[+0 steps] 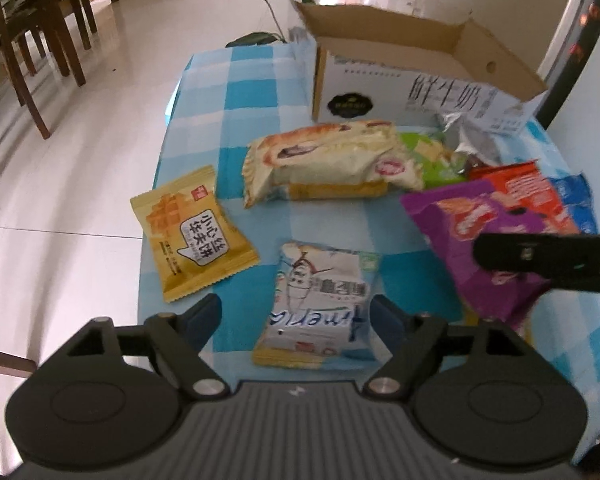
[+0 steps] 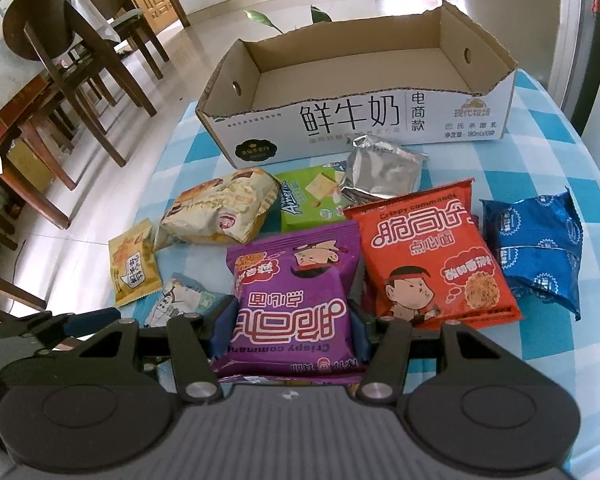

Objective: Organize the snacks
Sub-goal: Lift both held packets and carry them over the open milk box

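Several snack packets lie on a blue checked tablecloth [image 1: 260, 92] in front of an empty cardboard milk box [image 2: 364, 76], also seen in the left wrist view [image 1: 400, 80]. My right gripper [image 2: 286, 330] is shut on a purple noodle packet [image 2: 296, 304]; its fingers press both sides. The same packet shows in the left wrist view [image 1: 460, 240] with the right gripper's finger [image 1: 540, 260] across it. My left gripper [image 1: 296, 324] is open, its fingers on either side of a white-blue packet [image 1: 320, 300] without touching it.
A yellow waffle packet [image 1: 192, 232] lies left, a cream bread packet [image 1: 328, 160] behind it. An orange noodle packet [image 2: 432, 256], a blue packet [image 2: 536, 240], a green packet [image 2: 312, 200] and a silver packet [image 2: 380, 172] lie near the box. Wooden chairs [image 2: 80, 60] stand left on the tiled floor.
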The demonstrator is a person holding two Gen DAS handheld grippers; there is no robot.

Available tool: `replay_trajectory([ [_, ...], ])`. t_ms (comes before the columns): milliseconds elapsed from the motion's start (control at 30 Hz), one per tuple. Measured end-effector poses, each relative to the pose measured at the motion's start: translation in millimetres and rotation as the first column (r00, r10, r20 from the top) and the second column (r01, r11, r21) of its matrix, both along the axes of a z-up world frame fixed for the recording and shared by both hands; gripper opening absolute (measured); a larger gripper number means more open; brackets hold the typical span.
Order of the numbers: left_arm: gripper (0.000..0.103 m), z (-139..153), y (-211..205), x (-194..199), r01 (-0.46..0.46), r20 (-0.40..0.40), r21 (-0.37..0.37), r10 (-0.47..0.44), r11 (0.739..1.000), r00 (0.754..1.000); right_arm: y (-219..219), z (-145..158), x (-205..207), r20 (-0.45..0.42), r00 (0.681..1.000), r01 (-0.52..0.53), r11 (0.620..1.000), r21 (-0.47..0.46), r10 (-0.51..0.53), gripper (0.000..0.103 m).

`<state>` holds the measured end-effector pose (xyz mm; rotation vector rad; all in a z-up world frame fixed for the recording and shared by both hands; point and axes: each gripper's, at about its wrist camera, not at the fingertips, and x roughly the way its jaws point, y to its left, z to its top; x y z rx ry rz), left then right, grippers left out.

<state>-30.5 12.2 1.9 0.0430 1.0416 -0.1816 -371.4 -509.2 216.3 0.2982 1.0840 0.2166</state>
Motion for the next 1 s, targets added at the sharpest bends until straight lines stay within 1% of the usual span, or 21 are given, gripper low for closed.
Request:
replay_trajectory([
  [133,0.081,-10.9,-8.1,5.4,0.019,-0.022,-0.002,-0.019,1.000,1.000,0.9,-0.1,0.0,0.000,1.000,-0.001,1.000,0.000,0.001,0.061],
  [167,0.078,-13.4,-11.4,5.5,0.026,-0.019,0.006,-0.026,1.000,0.999,1.0,-0.6,0.2,-0.001,1.000,-0.003,1.000,-0.001,0.003,0.061],
  [200,0.078,-14.4,-14.1,4.5,0.029,-0.012,0.016,-0.029,0.999,1.000,1.0,-1.3,0.3,-0.004,1.000,-0.004,1.000,-0.002,0.004,0.061],
  [233,0.072,-13.7,-16.1,2.4,0.034,0.006,0.015,-0.034,0.999,0.999,1.2,-1.8,0.4,-0.006,1.000,-0.004,1.000,-0.004,0.004,0.061],
  [267,0.063,-12.4,-17.8,1.0,0.043,0.018,0.009,-0.043,0.999,0.999,1.1,-2.2,0.3,-0.008,1.000,-0.003,1.000,-0.005,0.003,0.061],
  [333,0.051,-8.8,-20.4,-0.7,0.059,0.029,0.013,-0.060,0.998,0.998,0.8,-2.2,0.5,-0.010,1.000,-0.003,1.000,-0.002,0.003,0.061],
  [433,0.051,-6.6,-17.5,-3.9,0.045,0.019,-0.038,-0.044,0.998,0.999,0.2,-2.2,0.6,-0.008,1.000,-0.001,1.000,-0.002,0.001,0.061],
  [500,0.051,-2.4,-14.7,-6.7,0.028,0.024,-0.045,-0.026,0.999,0.999,-0.2,-1.7,0.4,-0.008,1.000,0.001,1.000,0.000,-0.001,0.061],
  [667,0.051,19.1,-12.9,-16.5,0.026,0.082,-0.068,-0.021,0.997,0.996,-1.4,3.7,-2.4,-0.001,1.000,-0.001,1.000,0.013,0.001,0.061],
  [800,0.051,37.1,-12.5,-22.1,0.020,0.134,-0.089,-0.008,0.996,0.991,-2.1,13.2,-6.6,0.029,1.000,-0.006,1.000,0.029,0.005,0.061],
  [1000,0.051,53.9,-12.3,-20.3,0.008,0.173,-0.099,0.010,0.995,0.985,-8.8,24.9,-6.7,0.066,0.998,0.016,0.998,0.055,-0.020,0.061],
])
